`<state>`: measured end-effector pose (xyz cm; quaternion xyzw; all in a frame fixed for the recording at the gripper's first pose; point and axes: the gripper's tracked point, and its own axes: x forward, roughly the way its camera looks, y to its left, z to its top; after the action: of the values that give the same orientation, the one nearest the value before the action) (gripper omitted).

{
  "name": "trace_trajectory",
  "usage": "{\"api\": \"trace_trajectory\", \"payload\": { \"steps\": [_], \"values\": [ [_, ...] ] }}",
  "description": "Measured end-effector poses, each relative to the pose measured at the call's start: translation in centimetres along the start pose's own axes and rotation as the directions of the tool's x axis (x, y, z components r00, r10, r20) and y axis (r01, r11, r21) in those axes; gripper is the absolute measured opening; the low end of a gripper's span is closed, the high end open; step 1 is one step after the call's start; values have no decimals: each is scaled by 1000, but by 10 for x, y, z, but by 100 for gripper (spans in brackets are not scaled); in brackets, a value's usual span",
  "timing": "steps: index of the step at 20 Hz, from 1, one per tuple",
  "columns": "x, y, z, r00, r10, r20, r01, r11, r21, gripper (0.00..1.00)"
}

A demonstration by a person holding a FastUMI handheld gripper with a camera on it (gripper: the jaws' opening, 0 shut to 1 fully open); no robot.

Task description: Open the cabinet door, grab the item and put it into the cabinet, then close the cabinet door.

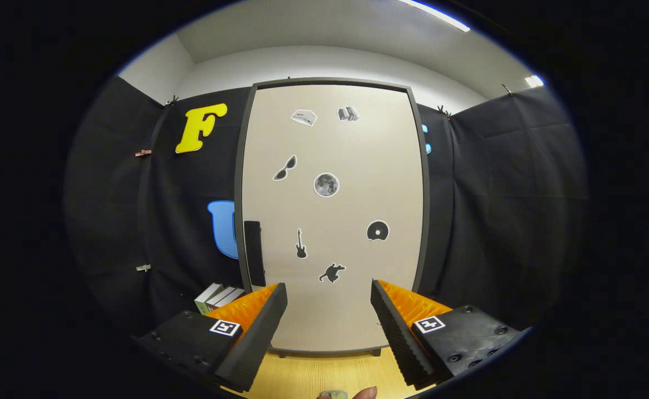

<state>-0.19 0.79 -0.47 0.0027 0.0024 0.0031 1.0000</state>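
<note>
books (218,297) left of cabinet (332,221) — behind table (324,377)

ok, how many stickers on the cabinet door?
7 on the door: two at top, sunglasses, moon, disc, guitar, animal lowest. The open gripper may hide more.

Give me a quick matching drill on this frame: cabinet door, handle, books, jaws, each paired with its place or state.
Things:
1. cabinet door
2. black handle
3. books
4. gripper

Places or states:
A. on the table beside the cabinet, just beyond one finger
B. jaws open, holding nothing
C. shut, with stickers on it
D. upright along one edge of the door

Pairs: 1-C, 2-D, 3-A, 4-B
</note>
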Motion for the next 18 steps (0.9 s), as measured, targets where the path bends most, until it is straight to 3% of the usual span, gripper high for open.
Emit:
{"api": "trace_trajectory", "payload": {
  "steps": [9, 18],
  "values": [
    [15, 44, 5, 999, 47, 8, -47, 999, 19, 98],
    [95, 127, -11, 992, 128, -1, -128, 990, 62, 98]
  ]
}}
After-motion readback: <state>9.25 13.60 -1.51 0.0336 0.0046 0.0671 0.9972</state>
